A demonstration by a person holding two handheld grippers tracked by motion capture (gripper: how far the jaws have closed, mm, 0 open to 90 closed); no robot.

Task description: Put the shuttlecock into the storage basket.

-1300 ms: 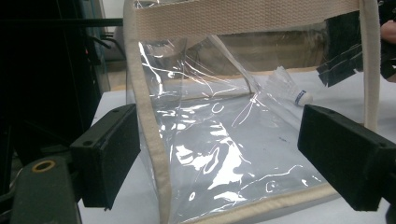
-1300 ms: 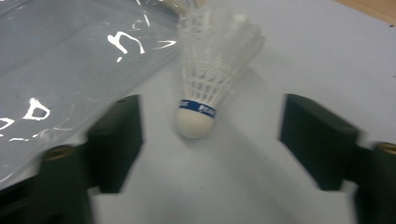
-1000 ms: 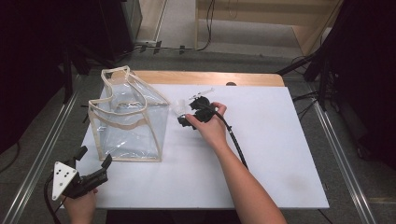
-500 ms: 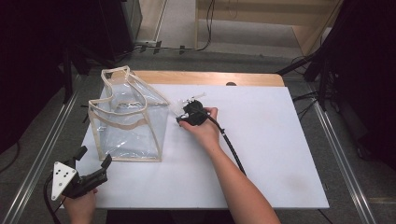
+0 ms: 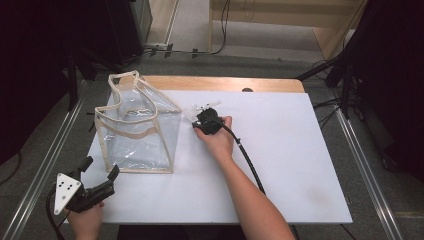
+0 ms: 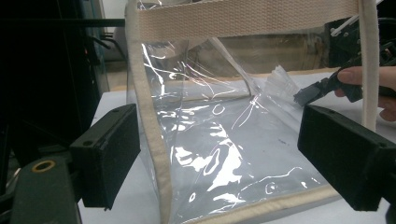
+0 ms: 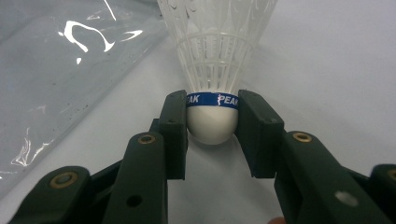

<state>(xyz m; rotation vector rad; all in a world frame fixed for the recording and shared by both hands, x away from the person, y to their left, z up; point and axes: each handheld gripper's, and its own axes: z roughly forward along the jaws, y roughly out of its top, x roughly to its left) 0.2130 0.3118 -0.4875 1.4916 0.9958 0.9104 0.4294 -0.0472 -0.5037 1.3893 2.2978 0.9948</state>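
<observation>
A white plastic shuttlecock (image 7: 212,119) with a blue band lies on the white table (image 5: 290,150), just right of a clear plastic bag (image 5: 135,130) with beige webbing trim. My right gripper (image 7: 212,108) has just been closing its jaws, and its pads now press both sides of the shuttlecock's round head. In the high view that gripper (image 5: 201,119) sits beside the bag with the shuttlecock (image 5: 192,111) at its tip. My left gripper (image 5: 101,167) stands open at the table's front left corner, pointing at the bag (image 6: 210,154) with nothing between its jaws (image 6: 219,140).
The bag stands upright at the table's left, its mouth open at the top. A black cable (image 5: 247,157) trails from the right gripper along the forearm. Metal rails (image 5: 370,170) run beside the table, and a wooden strip (image 5: 225,84) edges the far side.
The right gripper's jaws have come together onto the shuttlecock's head, and that hand has shifted slightly left toward the bag. The left gripper has stayed put.
</observation>
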